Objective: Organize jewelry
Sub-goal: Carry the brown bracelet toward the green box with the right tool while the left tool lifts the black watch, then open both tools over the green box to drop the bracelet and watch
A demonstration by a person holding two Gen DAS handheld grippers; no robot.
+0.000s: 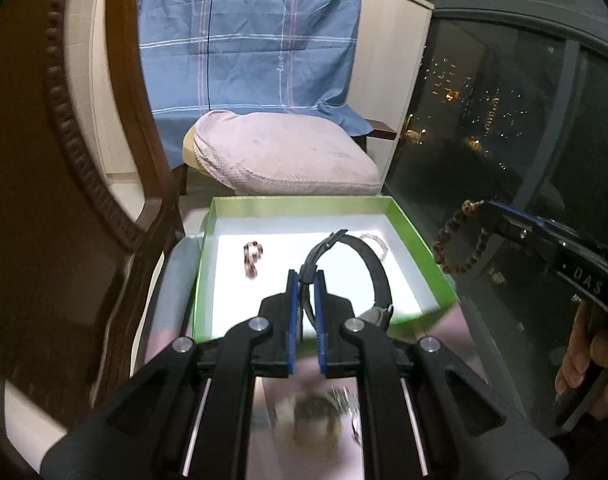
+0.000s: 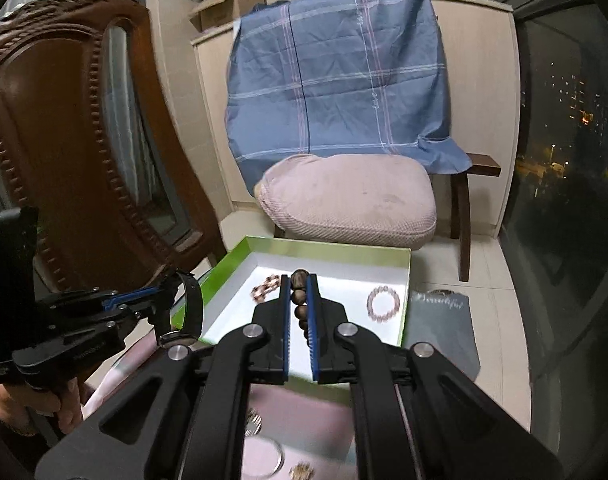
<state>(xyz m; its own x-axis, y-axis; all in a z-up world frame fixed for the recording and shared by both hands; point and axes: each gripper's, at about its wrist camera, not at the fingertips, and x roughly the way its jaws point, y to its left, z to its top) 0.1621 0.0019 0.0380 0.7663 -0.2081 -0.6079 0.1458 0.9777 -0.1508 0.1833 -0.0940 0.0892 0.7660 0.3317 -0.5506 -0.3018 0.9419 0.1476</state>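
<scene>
My left gripper is shut on the strap of a black wristwatch, which hangs over the green box with a white floor. The watch's metal case dangles near the box's front edge. My right gripper is shut on a brown wooden bead bracelet, held above the same green box. In the left wrist view the bead bracelet hangs from the right gripper just outside the box's right wall. A dark red bracelet and a pale pink bracelet lie inside the box.
A cushioned chair with a blue cloth stands behind the box, a carved wooden chair to the left, a dark window to the right. A grey pouch lies beside the box. More jewelry lies blurred on the pink surface below.
</scene>
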